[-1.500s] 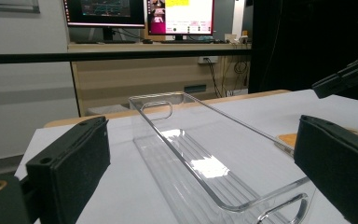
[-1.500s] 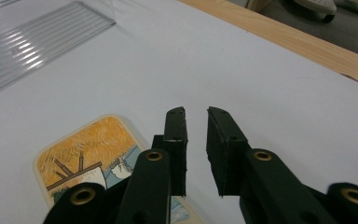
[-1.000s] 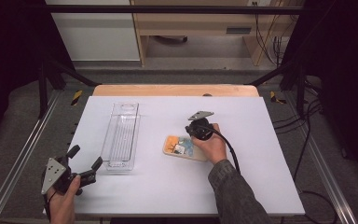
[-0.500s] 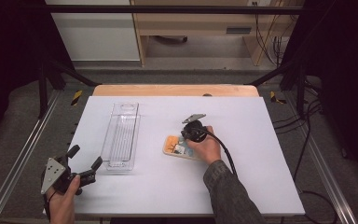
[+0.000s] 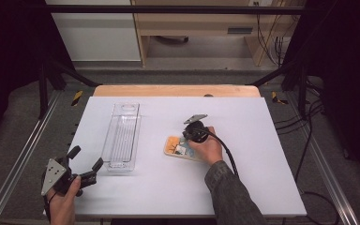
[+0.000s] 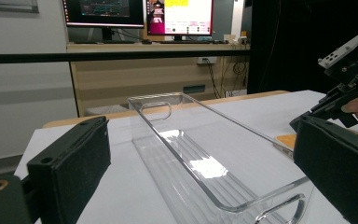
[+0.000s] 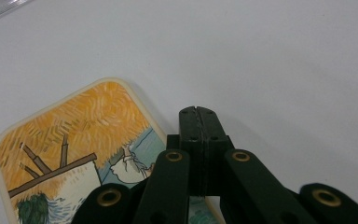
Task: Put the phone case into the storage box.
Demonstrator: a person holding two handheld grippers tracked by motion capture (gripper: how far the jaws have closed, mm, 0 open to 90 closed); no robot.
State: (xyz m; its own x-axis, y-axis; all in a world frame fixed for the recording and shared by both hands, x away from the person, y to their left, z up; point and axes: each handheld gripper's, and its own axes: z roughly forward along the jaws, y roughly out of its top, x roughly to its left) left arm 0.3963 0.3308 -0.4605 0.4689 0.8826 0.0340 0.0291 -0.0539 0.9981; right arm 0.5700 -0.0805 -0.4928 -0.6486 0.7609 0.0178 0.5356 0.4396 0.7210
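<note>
A flat card with a painted orange and blue picture (image 5: 172, 143) (image 7: 74, 135) lies on the white table (image 5: 243, 178). My right gripper (image 5: 185, 142) (image 7: 196, 112) points down at it. Its jaws are shut against each other, and their tip is over the card's edge where it meets the table. Nothing is between them. A long clear plastic tray (image 5: 122, 136) (image 6: 156, 109) lies left of the card. My left gripper (image 5: 86, 157) (image 6: 205, 158) is held open near the table's front left corner, aimed along the tray, which is in front of its jaws and apart from them.
The right gripper (image 6: 349, 88) and its hand also appear at the right edge of the left gripper view. A wooden strip (image 5: 173, 90) runs along the table's far edge. Metal frame rails (image 5: 18, 159) flank the table. Shelving and monitors (image 6: 140, 11) stand beyond it.
My right hand has shifted a little to the left and nearer over the card, jaws still shut. The left gripper has stayed where it was.
</note>
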